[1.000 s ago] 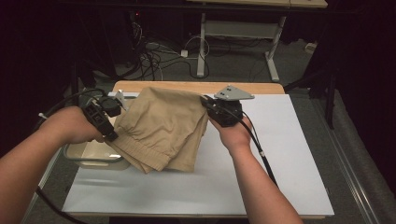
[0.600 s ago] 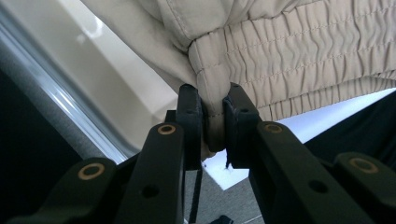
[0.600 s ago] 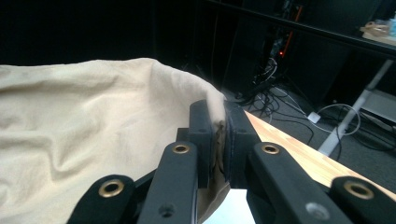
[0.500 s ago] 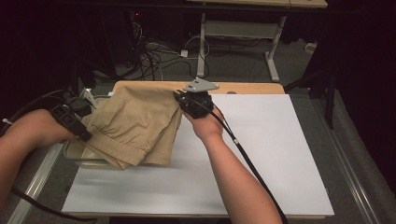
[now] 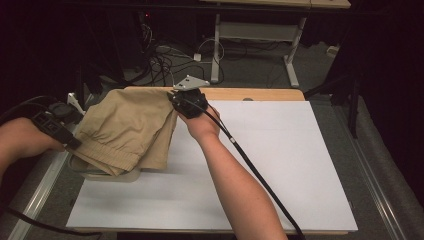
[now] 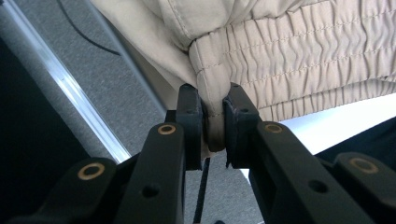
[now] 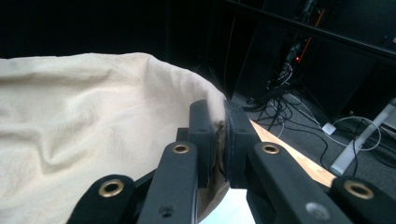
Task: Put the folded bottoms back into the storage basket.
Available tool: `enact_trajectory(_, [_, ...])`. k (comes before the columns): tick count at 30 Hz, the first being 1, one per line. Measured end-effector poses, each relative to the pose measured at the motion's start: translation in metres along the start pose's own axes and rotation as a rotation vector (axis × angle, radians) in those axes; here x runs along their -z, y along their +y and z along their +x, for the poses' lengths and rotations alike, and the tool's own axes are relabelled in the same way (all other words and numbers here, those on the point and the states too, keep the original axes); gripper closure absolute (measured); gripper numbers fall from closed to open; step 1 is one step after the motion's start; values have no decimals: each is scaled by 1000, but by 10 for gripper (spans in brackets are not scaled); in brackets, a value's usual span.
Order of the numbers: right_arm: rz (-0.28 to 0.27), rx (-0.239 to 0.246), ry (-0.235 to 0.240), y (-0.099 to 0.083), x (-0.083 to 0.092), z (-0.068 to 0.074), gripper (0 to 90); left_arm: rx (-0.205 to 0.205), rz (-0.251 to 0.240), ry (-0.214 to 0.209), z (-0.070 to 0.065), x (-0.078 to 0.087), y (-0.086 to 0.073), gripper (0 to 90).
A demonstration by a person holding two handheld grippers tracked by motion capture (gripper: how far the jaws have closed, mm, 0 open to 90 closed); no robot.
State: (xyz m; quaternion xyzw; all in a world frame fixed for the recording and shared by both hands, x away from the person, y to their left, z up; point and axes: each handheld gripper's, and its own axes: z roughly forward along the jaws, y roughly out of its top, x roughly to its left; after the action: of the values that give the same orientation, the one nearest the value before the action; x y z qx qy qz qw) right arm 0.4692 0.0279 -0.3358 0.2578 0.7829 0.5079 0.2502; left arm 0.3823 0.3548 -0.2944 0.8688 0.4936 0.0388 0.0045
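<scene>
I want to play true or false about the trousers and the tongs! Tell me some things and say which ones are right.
1. The left tongs pinch the stretchy waistband of the tan trousers. True.
2. The right tongs hang open over the white sheet. False: they are shut on an edge of the trousers.
3. The trousers are folded up, not spread out flat. True.
4. The trousers lie in the middle of the white sheet. False: they are at its left edge, held over a clear tub.
5. The trousers are blue. False: they are tan.
</scene>
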Motion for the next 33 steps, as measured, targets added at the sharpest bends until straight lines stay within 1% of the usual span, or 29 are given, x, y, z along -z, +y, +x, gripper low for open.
enact_trajectory(4, [-6,6,14,7,-14,4,855,25,-6,6,9,0,-6,773])
enact_trajectory(5, [-5,8,18,8,-17,4,855,31,-5,8,11,-1,-8,773])
enact_trajectory(6, [-5,8,18,8,-17,4,855,37,-5,10,13,-2,-9,773])
enact_trajectory(8, [-4,8,28,8,-25,6,855,51,-8,13,17,-5,-13,774])
enact_trajectory(9, [3,12,36,8,-34,8,855,58,-9,13,19,-6,-14,773])
enact_trajectory(10, [3,12,36,8,-34,8,855,64,-10,18,21,-8,-16,773])
enact_trajectory(12, [13,14,41,6,-43,8,854,74,-10,19,23,-12,-18,774])
enact_trajectory(13, [25,11,45,4,-52,9,854,78,-8,17,24,-14,-19,773])
enact_trajectory(14, [31,9,47,3,-56,10,854,81,-7,15,25,-16,-20,773])
enact_trajectory(15, [31,9,47,3,-56,10,855,83,-4,12,25,-18,-20,773])
enact_trajectory(20, [63,7,57,-8,-74,12,854,87,15,19,26,-32,-22,773])
enact_trajectory(21, [73,0,57,-13,-79,13,854,89,17,19,27,-34,-22,773])
enact_trajectory(24, [80,-8,59,-16,-83,13,854,98,20,19,28,-40,-25,773])
enact_trajectory(31, [98,-5,64,-22,-94,12,854,107,18,10,27,-47,-29,772])
enact_trajectory(33, [105,-2,63,-22,-98,11,854,98,25,3,24,-46,-30,772])
